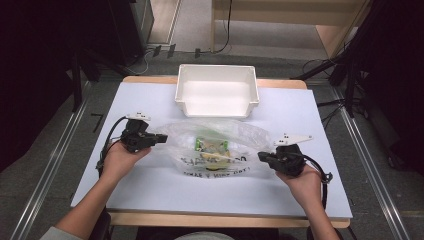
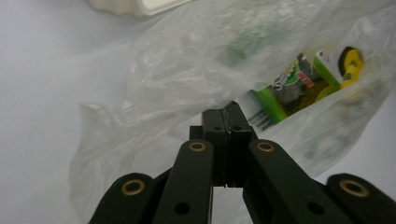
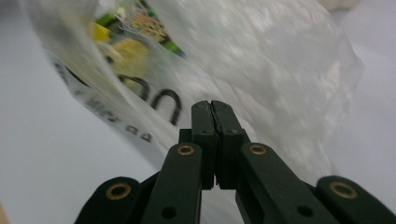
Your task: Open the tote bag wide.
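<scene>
At mid-counter (image 1: 150, 100), near the white bin (image 1: 216, 90): clear plastic bag (image 1: 215, 145) of snack packets (image 1: 212, 145), pinched at each end by closed left tongs (image 1: 162, 138) and right tongs (image 1: 261, 156); thin film likely to slip or tear, spilling contents.

Clear plastic bag (image 1: 212, 145) mid-table between left gripper (image 1: 162, 138) and right gripper (image 1: 262, 156); white bin (image 1: 216, 90) far.

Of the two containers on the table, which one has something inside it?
The clear plastic bag lying between the two grippers: a green and yellow packet shows through it. The white bin behind it, at the table's far edge, is empty.
</scene>
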Motion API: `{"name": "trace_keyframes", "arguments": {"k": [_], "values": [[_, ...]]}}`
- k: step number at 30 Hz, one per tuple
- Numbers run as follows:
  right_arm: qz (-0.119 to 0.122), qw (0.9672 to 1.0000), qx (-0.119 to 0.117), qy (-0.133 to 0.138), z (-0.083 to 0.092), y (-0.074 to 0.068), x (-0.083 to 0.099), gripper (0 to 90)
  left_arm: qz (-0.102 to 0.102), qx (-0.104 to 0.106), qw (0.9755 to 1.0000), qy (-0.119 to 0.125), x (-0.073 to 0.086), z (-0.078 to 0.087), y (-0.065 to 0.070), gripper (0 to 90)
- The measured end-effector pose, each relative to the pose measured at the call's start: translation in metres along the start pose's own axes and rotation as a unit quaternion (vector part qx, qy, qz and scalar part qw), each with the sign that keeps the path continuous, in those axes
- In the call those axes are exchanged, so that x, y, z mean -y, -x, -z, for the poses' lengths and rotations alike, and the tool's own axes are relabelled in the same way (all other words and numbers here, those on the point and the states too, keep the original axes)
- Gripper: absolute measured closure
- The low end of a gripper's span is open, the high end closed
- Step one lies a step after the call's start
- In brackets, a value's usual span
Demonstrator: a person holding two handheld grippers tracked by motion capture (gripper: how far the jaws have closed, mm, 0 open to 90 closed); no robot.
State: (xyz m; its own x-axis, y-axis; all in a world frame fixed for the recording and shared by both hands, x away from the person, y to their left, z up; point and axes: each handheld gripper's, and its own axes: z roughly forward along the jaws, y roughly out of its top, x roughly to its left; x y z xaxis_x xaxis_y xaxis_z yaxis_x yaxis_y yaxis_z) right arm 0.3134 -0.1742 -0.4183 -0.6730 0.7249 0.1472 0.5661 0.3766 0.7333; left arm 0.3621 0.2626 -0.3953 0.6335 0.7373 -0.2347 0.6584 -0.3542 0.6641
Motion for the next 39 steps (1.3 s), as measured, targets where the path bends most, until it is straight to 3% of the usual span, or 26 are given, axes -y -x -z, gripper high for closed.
{"name": "trace_keyframes", "arguments": {"k": [8, 13, 19, 27, 30, 35, 39], "values": [[0.030, 0.9988, -0.035, 0.016, -0.006, -0.020, -0.034, 90.0, -0.024, 0.016, 0.9996, 0.005, -0.017, 0.000, 0.025, 90.0], [0.061, 0.9964, -0.054, 0.023, -0.023, -0.034, -0.066, 90.0, -0.035, 0.030, 0.9989, 0.006, -0.027, -0.010, 0.041, 90.0], [0.077, 0.9954, -0.055, 0.012, -0.048, -0.035, -0.090, 90.0, -0.042, 0.036, 0.9985, -0.002, -0.027, -0.028, 0.053, 90.0], [0.069, 0.9958, -0.060, -0.008, -0.075, -0.028, -0.092, 90.0, -0.032, 0.014, 0.9992, -0.019, -0.011, -0.052, 0.048, 90.0], [0.059, 0.9952, -0.078, -0.001, -0.073, -0.031, -0.088, 90.0, -0.028, 0.012, 0.9993, -0.019, -0.007, -0.053, 0.046, 90.0], [0.073, 0.9930, -0.093, 0.001, -0.063, -0.045, -0.076, 90.0, -0.030, 0.007, 0.9994, -0.016, -0.004, -0.052, 0.047, 90.0], [0.083, 0.9928, -0.086, -0.012, -0.069, -0.047, -0.069, 90.0, -0.033, 0.007, 0.9994, -0.011, -0.001, -0.055, 0.051, 90.0]]}}
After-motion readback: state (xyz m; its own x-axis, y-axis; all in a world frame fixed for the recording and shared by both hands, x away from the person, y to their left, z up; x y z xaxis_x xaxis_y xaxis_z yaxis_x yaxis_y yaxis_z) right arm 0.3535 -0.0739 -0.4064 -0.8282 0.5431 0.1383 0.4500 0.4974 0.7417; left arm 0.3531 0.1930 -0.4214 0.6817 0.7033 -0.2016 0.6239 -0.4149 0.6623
